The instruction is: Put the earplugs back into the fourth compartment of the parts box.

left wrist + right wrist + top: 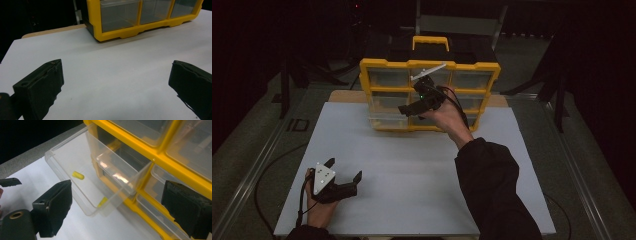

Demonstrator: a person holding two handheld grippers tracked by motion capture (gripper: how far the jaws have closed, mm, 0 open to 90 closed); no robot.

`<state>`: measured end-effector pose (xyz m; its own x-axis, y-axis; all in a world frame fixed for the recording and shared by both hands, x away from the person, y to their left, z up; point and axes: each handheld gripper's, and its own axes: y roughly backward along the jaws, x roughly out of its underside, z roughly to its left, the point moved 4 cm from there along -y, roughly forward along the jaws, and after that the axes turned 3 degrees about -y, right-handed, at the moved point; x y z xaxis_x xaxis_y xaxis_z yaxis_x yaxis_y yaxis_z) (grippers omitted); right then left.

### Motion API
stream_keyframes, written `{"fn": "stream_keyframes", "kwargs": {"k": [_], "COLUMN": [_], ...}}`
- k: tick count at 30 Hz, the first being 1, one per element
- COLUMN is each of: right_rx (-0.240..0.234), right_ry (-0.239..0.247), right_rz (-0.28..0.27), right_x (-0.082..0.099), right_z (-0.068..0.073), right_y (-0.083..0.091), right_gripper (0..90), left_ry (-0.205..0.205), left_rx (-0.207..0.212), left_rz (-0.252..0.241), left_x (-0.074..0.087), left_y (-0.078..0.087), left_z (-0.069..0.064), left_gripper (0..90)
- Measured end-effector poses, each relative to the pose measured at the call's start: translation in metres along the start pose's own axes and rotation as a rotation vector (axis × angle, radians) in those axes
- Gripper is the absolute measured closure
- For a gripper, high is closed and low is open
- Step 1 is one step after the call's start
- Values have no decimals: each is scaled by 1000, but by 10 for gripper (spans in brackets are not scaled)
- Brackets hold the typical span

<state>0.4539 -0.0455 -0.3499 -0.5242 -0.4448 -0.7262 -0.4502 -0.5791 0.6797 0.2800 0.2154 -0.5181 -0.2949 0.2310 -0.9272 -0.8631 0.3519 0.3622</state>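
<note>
My right claw [115,207], jaws apart, hangs at the yellow drawer cabinet [430,65] on the bench's [412,165] far edge. One pulled-out drawer [75,162] holds two yellow capsules [78,175]. My left claw [343,176] rests spread near the left front corner.

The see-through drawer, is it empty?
No, the pulled-out drawer has two small yellow pieces lying inside it.

Black hand-held gripper [343,175] with grey three-cornered plate; black sleeve [492,190].
</note>
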Motion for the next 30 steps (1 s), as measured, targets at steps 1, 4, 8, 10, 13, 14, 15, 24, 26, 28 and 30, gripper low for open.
{"fn": "stream_keyframes", "kwargs": {"k": [1,4,8,10,13,14,15,24,26,28,30], "right_rx": [0,0,7,6,5,3,5,-12,-15,-16,-16], "right_ry": [-3,-10,-13,-16,-22,-25,-26,-30,-32,-35,-35], "right_rz": [-1,-4,2,-1,-2,-3,-1,19,20,23,22], "right_x": [1,3,7,8,9,11,12,24,25,28,30], "right_z": [-1,-4,-8,-10,-12,-13,-14,-19,-19,-20,-20], "right_y": [1,2,5,6,8,9,9,9,9,8,7], "right_gripper": [97,97,100,109,110,110,110,101,101,97,97], "left_ry": [1,1,1,0,1,1,1,3,2,1,3], "left_rx": [0,0,1,0,1,1,0,-1,0,0,-1], "left_rz": [0,2,2,2,1,1,1,0,1,1,0], "left_x": [0,0,0,0,0,0,0,0,0,0,0], "left_y": [0,0,0,0,0,0,0,0,0,0,0], "left_z": [0,0,0,0,0,0,0,0,0,0,0], "left_gripper": [6,6,6,6,6,6,6,6,6,6,6]}}
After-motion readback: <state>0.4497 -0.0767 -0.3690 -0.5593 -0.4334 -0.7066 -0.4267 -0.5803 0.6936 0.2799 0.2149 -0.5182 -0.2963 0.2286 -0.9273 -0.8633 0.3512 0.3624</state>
